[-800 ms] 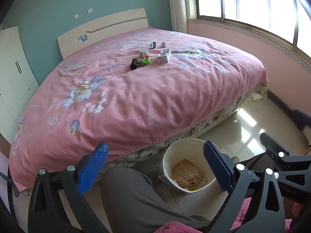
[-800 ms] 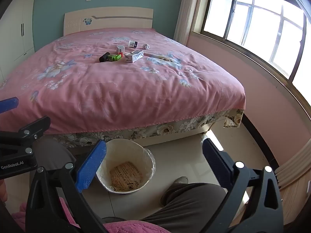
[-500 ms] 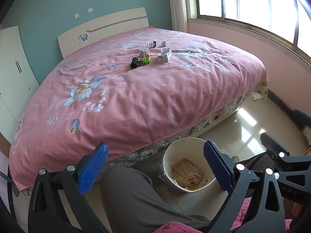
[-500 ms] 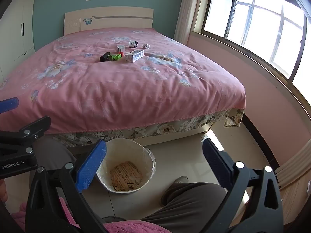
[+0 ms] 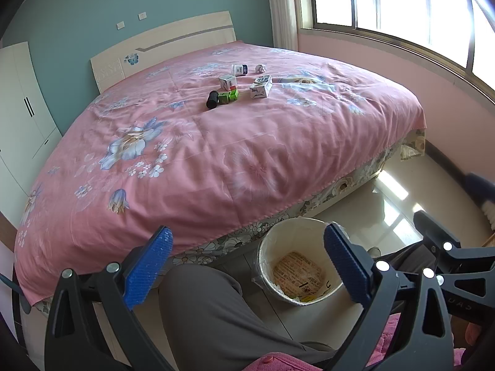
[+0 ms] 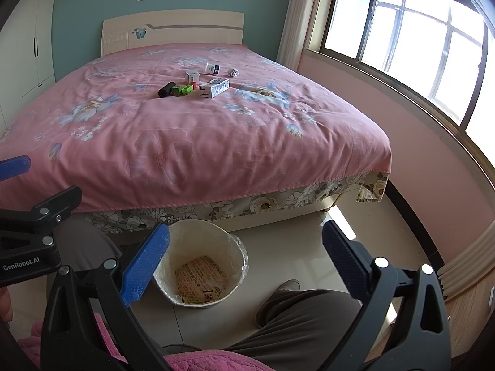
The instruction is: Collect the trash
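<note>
Several pieces of trash lie together far up the pink bed: a black cylinder (image 5: 212, 100) (image 6: 164, 89), a green box (image 5: 229, 96) (image 6: 182, 90), a white carton (image 5: 260, 87) (image 6: 214, 87), two small white boxes (image 5: 228, 82) (image 6: 192, 76) and a crumpled paper ball (image 5: 260, 68) (image 6: 232, 72). A lined white bin (image 5: 295, 241) (image 6: 198, 232) stands on the floor at the bed's foot, with printed paper in its bottom. My left gripper (image 5: 247, 266) and right gripper (image 6: 246, 261) hang open and empty above the floor, well short of the trash.
A person's grey-trousered legs (image 5: 216, 309) (image 6: 309, 318) and a shoe (image 6: 287, 287) sit under the grippers beside the bin. The pink bedspread (image 5: 216, 154) overhangs the floral bed skirt. A wardrobe (image 5: 18, 99) stands left, a window wall (image 6: 417, 46) right, with tiled floor (image 6: 294, 247) between.
</note>
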`<action>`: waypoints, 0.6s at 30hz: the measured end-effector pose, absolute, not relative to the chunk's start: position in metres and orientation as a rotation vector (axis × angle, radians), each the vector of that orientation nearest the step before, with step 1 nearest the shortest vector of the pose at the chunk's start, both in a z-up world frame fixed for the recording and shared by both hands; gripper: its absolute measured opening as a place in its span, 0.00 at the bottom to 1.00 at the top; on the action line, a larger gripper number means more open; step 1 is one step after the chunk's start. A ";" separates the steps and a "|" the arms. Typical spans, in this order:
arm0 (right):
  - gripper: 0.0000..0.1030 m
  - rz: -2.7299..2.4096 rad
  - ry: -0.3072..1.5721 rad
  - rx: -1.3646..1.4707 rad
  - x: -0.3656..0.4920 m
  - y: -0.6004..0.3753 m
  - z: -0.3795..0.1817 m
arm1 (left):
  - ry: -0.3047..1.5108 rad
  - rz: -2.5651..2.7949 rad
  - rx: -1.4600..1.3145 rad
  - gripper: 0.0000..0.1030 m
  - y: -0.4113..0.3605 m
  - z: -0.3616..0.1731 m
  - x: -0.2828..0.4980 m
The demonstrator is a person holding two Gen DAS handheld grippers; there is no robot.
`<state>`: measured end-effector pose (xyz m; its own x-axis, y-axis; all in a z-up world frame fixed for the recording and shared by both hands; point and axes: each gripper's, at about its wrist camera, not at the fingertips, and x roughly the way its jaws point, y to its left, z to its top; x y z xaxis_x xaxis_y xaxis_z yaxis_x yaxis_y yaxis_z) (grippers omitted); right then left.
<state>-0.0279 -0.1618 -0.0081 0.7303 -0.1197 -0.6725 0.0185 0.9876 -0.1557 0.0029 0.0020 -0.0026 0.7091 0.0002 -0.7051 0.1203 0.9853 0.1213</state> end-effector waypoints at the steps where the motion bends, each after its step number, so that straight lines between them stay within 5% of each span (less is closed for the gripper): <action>1: 0.94 -0.077 0.750 -0.143 -0.028 -0.162 -0.008 | 0.782 -0.067 0.164 0.97 0.002 -0.002 0.003; 18: 0.94 -0.077 0.748 -0.144 -0.028 -0.164 -0.007 | 0.780 -0.068 0.163 0.97 0.001 -0.005 0.002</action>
<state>-0.0282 -0.1636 -0.0075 0.7311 -0.1204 -0.6715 0.0183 0.9874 -0.1572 0.0016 0.0014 -0.0046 0.7096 -0.0010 -0.7046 0.1211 0.9853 0.1206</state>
